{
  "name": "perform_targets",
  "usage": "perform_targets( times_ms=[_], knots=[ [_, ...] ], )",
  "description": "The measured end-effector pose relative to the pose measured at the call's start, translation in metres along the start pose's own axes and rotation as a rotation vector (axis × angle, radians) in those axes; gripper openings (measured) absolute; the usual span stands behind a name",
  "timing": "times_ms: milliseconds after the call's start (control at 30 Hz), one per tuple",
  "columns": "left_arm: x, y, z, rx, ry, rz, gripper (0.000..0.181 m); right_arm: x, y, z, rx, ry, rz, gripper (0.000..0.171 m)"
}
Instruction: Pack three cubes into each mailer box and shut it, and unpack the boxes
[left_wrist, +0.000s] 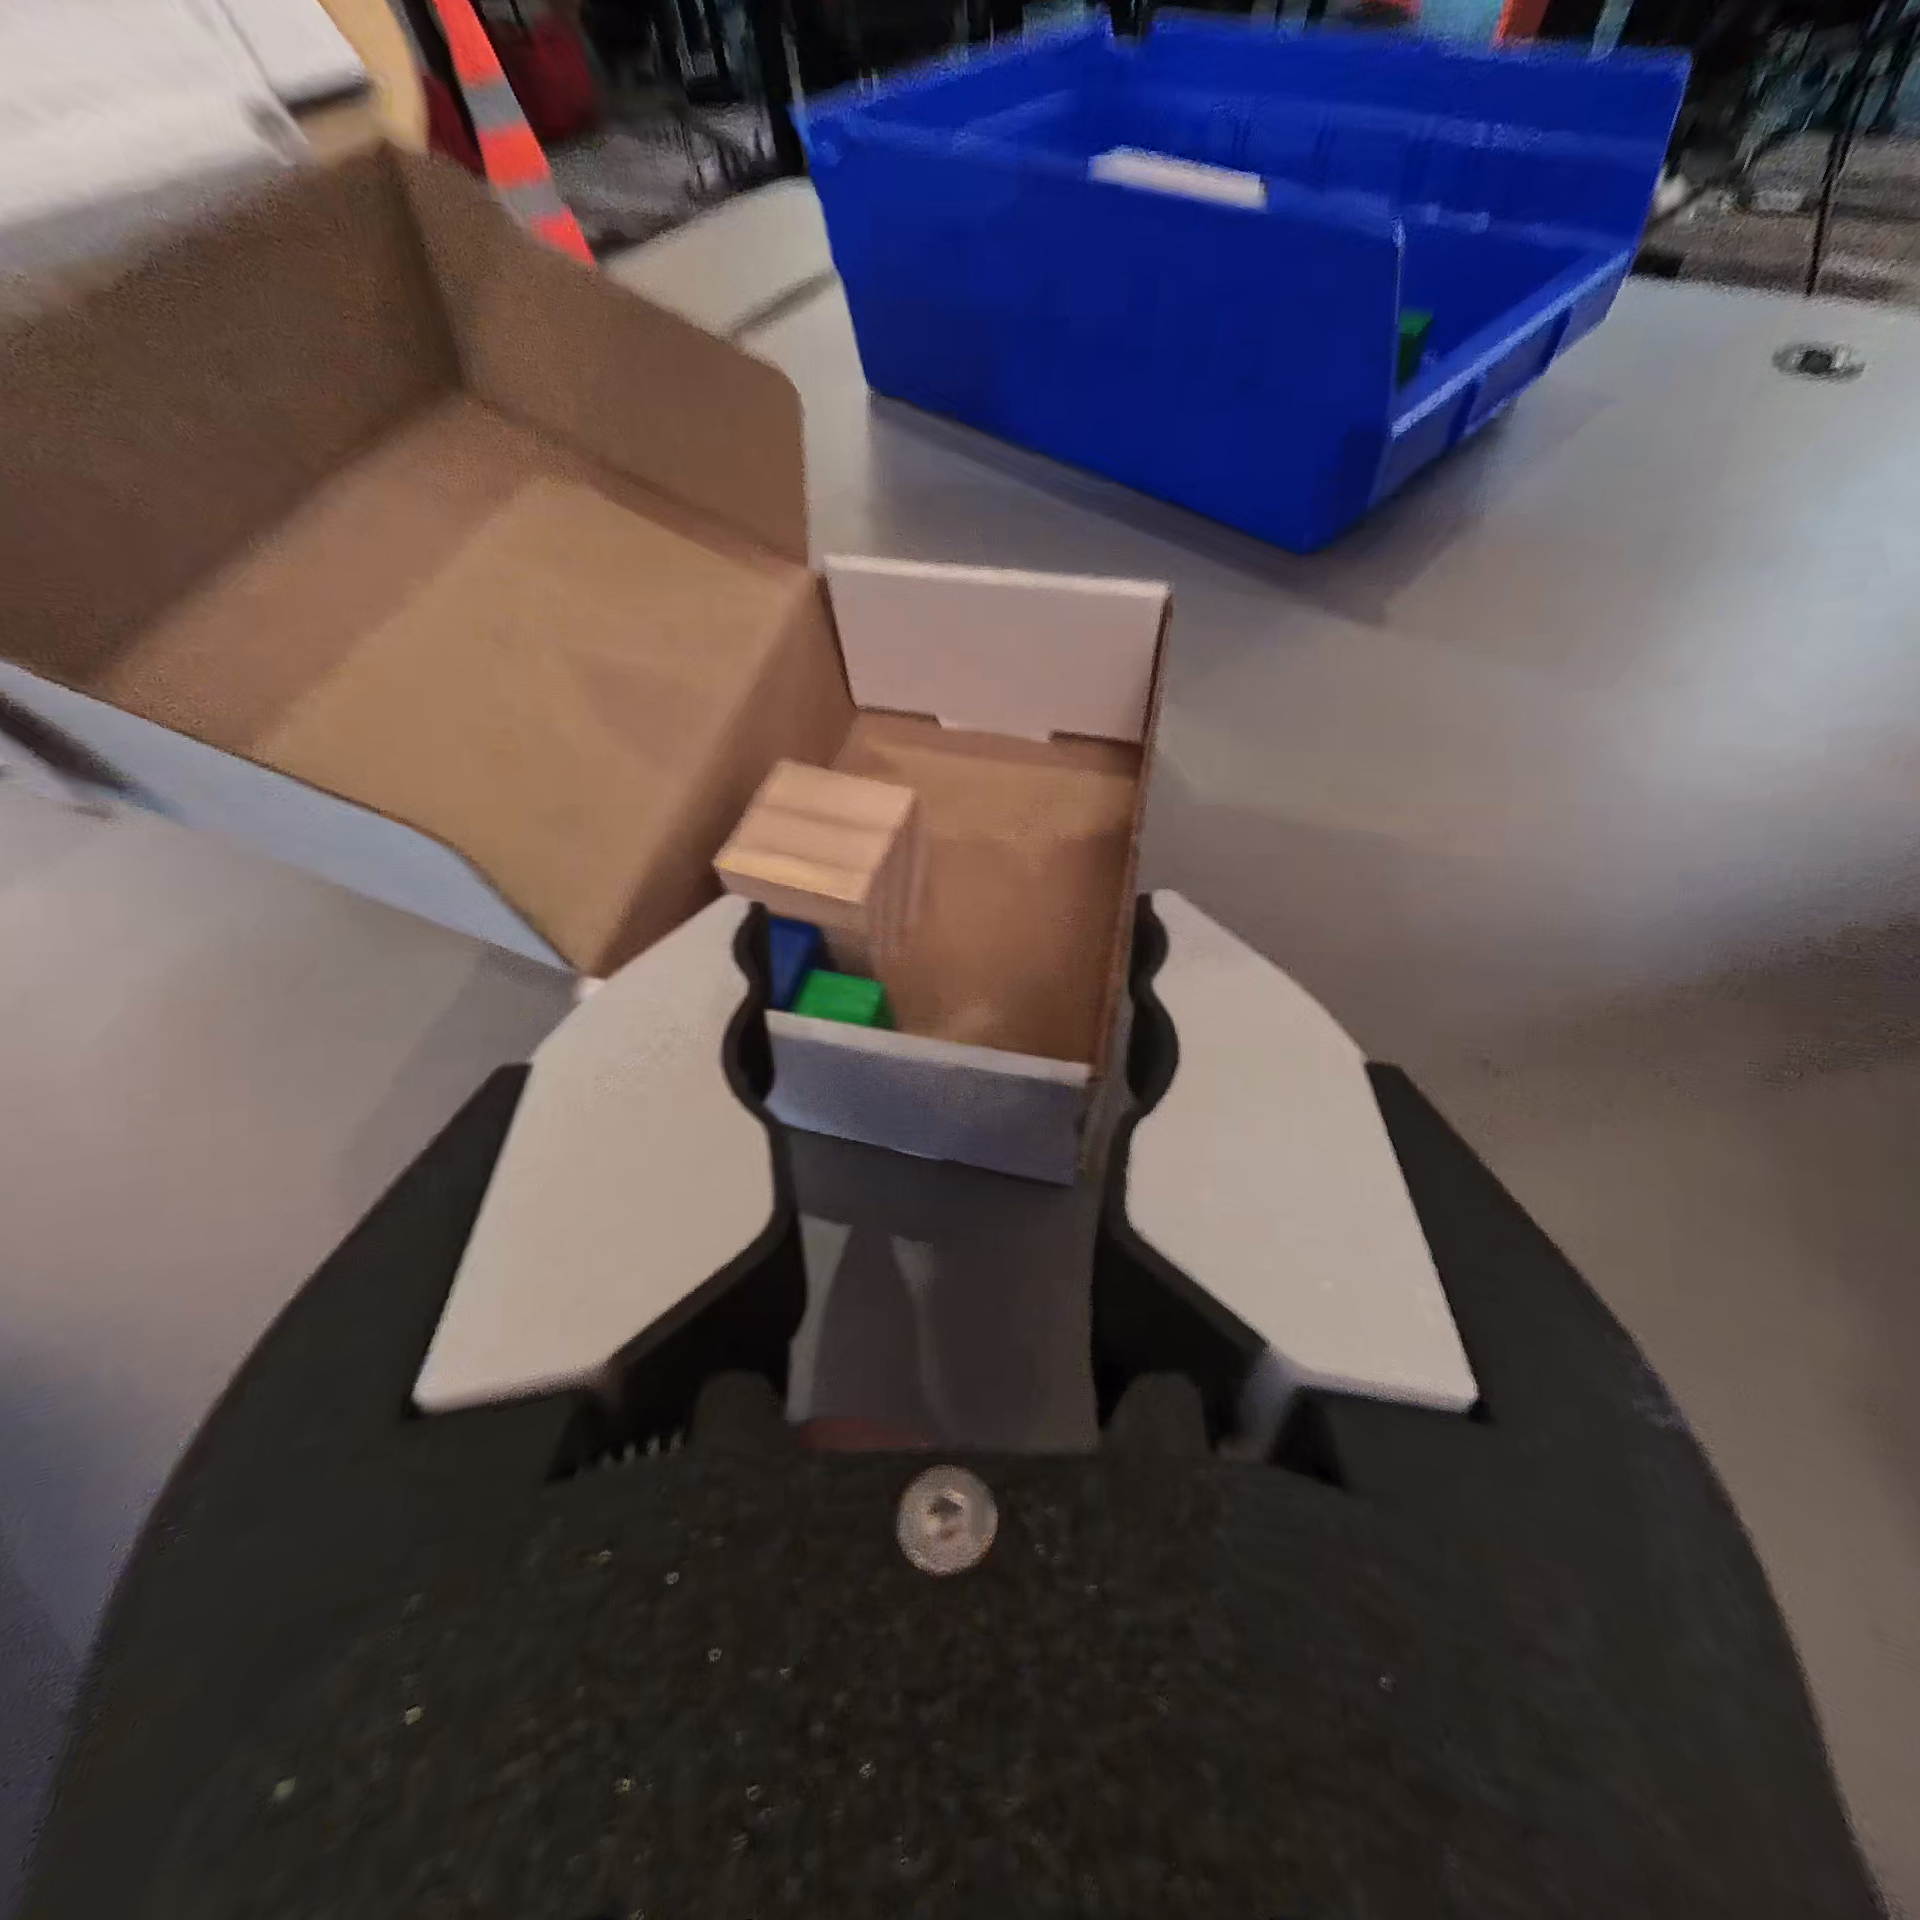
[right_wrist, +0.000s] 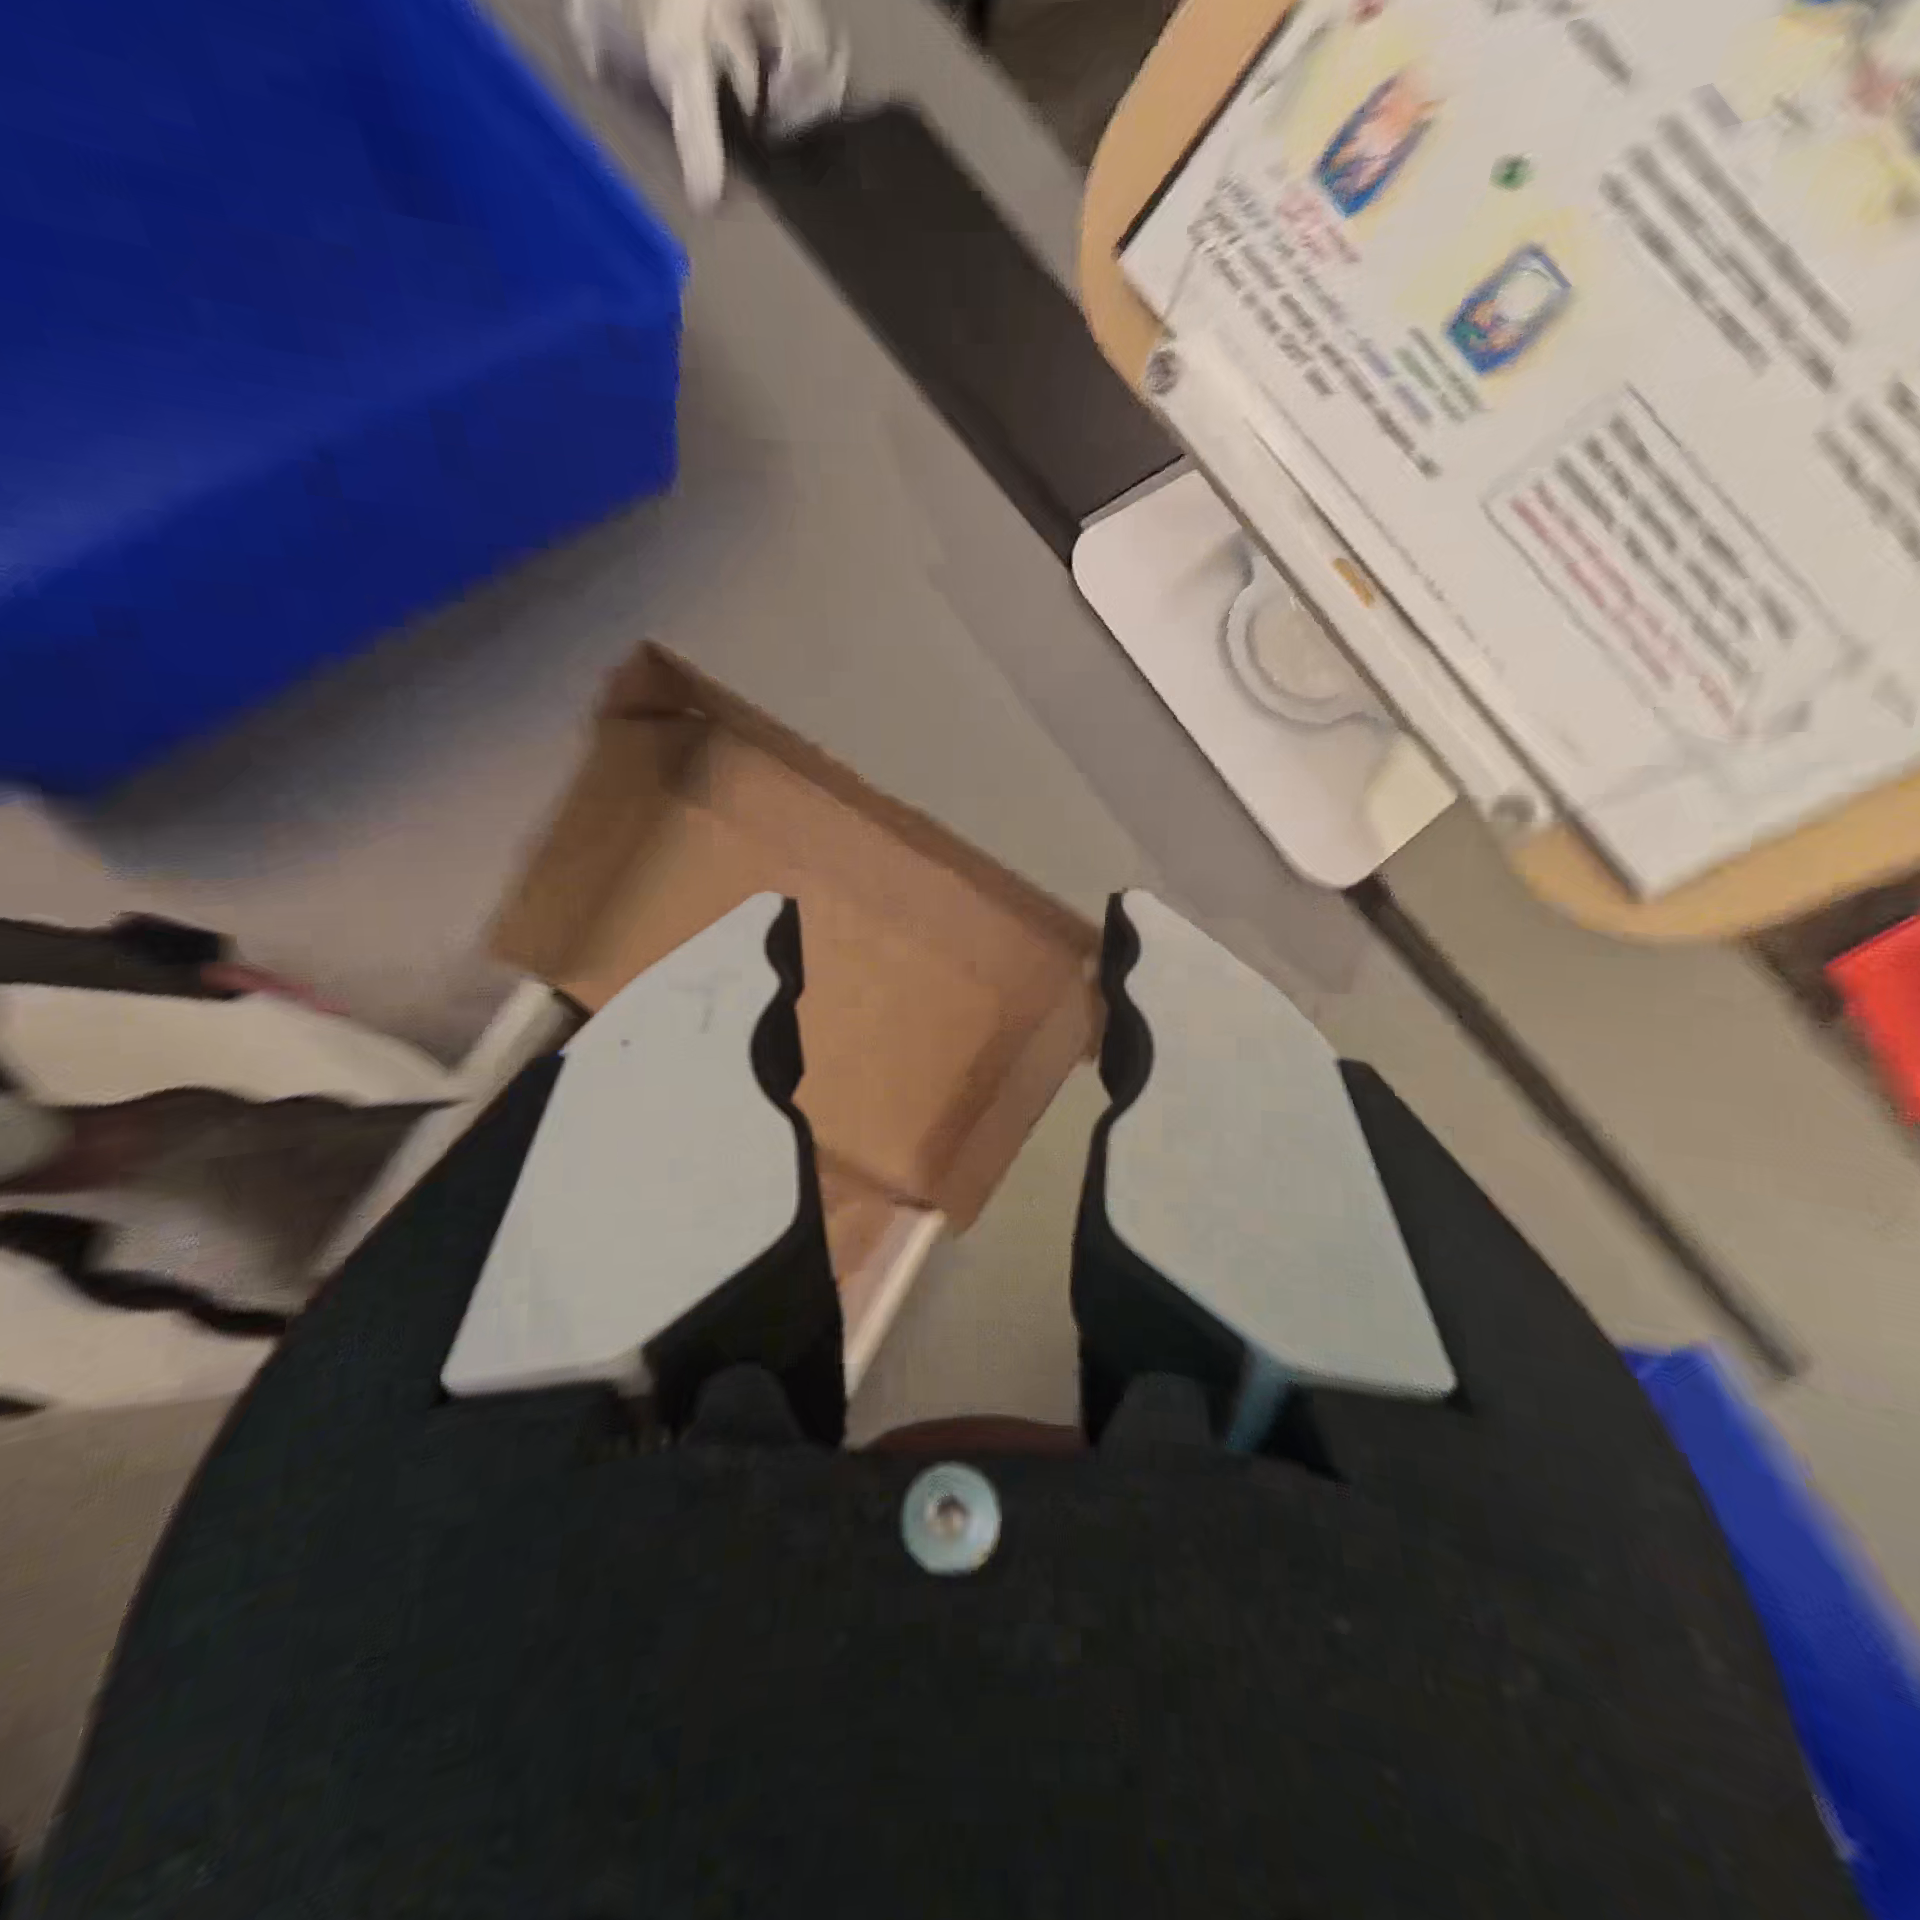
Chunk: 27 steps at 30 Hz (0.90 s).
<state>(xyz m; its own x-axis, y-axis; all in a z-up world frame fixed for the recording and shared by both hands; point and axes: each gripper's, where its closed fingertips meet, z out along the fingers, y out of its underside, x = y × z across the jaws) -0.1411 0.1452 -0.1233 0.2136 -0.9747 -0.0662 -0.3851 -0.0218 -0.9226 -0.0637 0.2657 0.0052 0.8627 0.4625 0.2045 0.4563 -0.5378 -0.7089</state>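
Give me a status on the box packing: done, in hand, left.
Done: the mailer box between the left claw fingers holds a wooden cube, a blue cube and a green cube.
In hand: the left claw grips that box; its lid stands open. The right claw is open and empty.
Left: shutting the lid. The blue bin shows another green piece.

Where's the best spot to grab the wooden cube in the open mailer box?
Grip the wooden cube by its upper part, coming from above. It stands above the box rim against the left wall, with open space to its right for one finger.
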Motion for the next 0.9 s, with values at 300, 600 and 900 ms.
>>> perform_targets(
  times_ms=[300, 600, 900],
  knots=[
    [-0.007, 0.036, 0.011, -0.174, 0.158, -0.075, 0.139, -0.046, 0.111, 0.000, -0.228, -0.092, 0.305, 0.075],
    [-0.022, 0.049, 0.034, -0.294, -0.003, 0.061, 0.134, -0.077, 0.149, 0.051, -0.348, -0.183, 0.390, 0.075],
    [-0.024, 0.050, 0.035, -0.291, -0.020, 0.074, 0.123, -0.091, 0.149, 0.085, -0.387, -0.156, 0.441, 0.071]
  ],
)
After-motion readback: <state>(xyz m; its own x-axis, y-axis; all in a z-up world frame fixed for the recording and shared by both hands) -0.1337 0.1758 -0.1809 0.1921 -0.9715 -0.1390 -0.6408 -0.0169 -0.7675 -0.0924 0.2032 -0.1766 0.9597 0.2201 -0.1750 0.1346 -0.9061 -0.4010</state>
